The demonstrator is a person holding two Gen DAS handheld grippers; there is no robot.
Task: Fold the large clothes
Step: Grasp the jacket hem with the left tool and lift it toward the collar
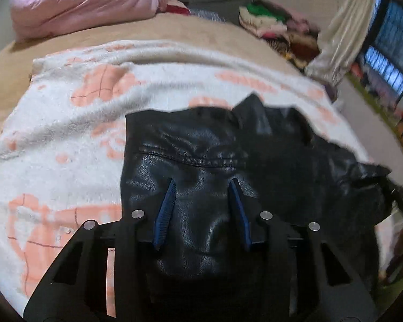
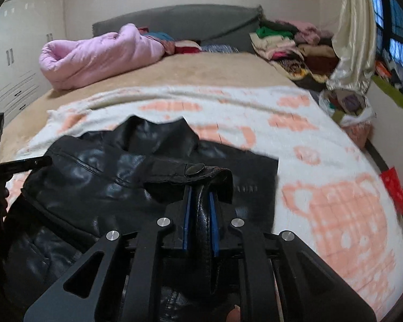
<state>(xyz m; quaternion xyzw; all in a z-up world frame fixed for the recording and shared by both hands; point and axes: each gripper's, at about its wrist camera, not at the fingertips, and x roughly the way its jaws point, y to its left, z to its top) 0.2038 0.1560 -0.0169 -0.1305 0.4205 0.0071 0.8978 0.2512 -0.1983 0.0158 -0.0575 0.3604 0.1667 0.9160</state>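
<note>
Two wrist views show a bed. From the left wrist, a puffy pink quilted bundle (image 1: 80, 5) lies far back on the tan bedspread (image 1: 174, 30), with a pile of mixed folded clothes (image 1: 279, 26) at right beside a cream curtain (image 1: 344, 24). A white fleece blanket with peach patches (image 1: 53, 139) covers the near bed. On it lies the black glossy leather jacket (image 1: 190, 145), creased, collar pointing away. The left gripper (image 1: 202, 185) rests over it, blue-padded jaws apart with a hump of leather between them.

From the right wrist, white wardrobe doors (image 2: 16, 53) stand at left. The right gripper (image 2: 200, 190) is clamped on a rolled jacket edge beside a snap tab (image 2: 194, 169).
</note>
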